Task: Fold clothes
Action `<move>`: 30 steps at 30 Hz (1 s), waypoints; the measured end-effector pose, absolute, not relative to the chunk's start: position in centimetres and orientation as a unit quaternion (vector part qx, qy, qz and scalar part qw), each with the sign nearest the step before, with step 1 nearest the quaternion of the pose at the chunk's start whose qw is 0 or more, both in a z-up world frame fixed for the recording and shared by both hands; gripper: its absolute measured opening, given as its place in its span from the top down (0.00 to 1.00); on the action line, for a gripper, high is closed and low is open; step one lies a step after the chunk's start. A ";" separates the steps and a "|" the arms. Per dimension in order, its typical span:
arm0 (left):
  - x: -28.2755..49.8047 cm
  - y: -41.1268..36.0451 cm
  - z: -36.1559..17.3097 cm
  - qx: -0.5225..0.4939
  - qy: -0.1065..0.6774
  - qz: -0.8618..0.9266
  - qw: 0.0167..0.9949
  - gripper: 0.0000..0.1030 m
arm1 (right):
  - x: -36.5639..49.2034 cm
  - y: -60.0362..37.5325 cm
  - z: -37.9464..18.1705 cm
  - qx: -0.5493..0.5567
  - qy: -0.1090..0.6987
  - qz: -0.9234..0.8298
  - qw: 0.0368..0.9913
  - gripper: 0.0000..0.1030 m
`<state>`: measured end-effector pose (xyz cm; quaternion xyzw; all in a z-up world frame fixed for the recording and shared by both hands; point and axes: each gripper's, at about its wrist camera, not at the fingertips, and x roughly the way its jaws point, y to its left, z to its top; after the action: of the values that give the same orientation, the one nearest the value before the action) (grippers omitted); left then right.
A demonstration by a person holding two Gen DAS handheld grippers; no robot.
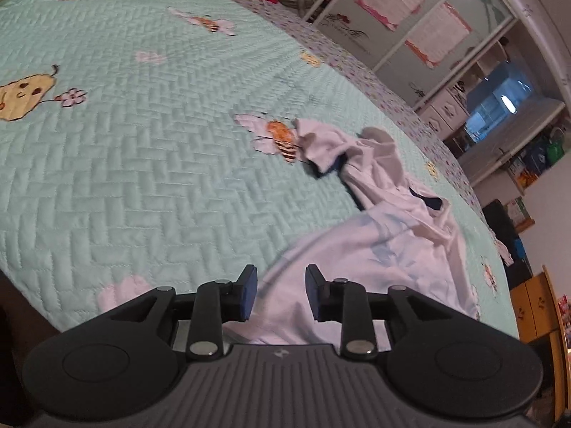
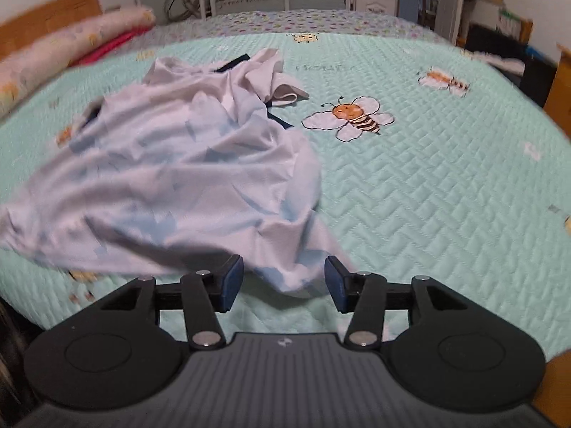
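Observation:
A white shirt with pale blue print and dark navy trim (image 2: 171, 164) lies crumpled on the mint quilted bedspread (image 2: 446, 185). In the left wrist view the shirt (image 1: 385, 235) spreads from the bottom centre toward the right. My left gripper (image 1: 280, 290) is open, with the shirt's near edge lying between its fingers. My right gripper (image 2: 283, 281) is open, with a corner of the shirt's hem hanging between its fingers. Neither pair of pads presses on the cloth.
The bedspread (image 1: 125, 178) carries bee and flower pictures. A rolled pink pillow and red cloth (image 2: 64, 57) lie at the bed's left side. Cabinets and shelves (image 1: 446, 46) stand past the far edge. A wooden cabinet (image 1: 539, 306) stands by the bed.

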<state>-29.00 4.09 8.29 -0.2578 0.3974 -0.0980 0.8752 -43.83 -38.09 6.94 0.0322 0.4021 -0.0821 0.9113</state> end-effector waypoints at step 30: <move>-6.4 -6.9 3.7 -0.291 0.473 -0.132 0.821 0.43 | -34.1 -45.5 4.9 0.357 0.334 -0.081 0.869 0.46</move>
<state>-6.42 -6.92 3.72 -0.2905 0.4727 -0.1319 0.8214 -34.10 -45.50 4.86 0.3571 0.3339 -0.0806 0.8686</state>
